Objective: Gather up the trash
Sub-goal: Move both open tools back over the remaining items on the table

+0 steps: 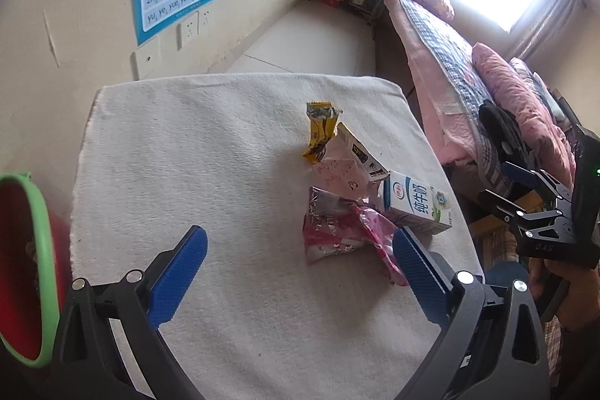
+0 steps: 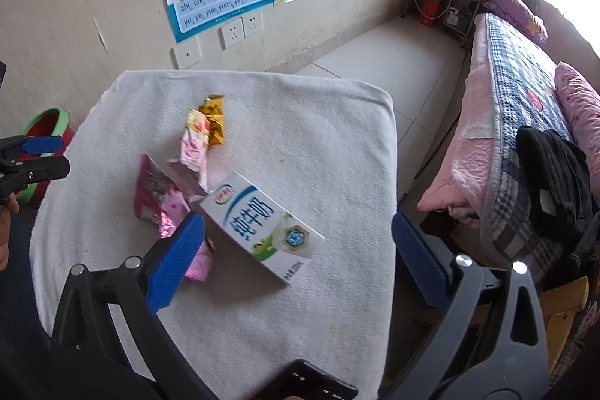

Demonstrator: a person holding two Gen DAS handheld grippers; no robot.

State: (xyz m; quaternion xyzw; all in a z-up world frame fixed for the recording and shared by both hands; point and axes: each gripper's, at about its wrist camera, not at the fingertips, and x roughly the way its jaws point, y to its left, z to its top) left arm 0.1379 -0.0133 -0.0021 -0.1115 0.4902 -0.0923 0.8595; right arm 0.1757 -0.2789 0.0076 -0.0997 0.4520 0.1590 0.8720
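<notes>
I count one milk carton [image 2: 262,223] on the white towel [image 2: 300,122], four crumpled wrappers beside it: one yellow [image 2: 213,117], three pink. One red bin [image 1: 22,265] with green rim, and my two grippers.

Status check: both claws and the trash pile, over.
Left claw open, empty, low over the towel. Right claw open, straddling the milk carton. Wrappers all on the towel; red bin at left. Nothing blocking.
</notes>
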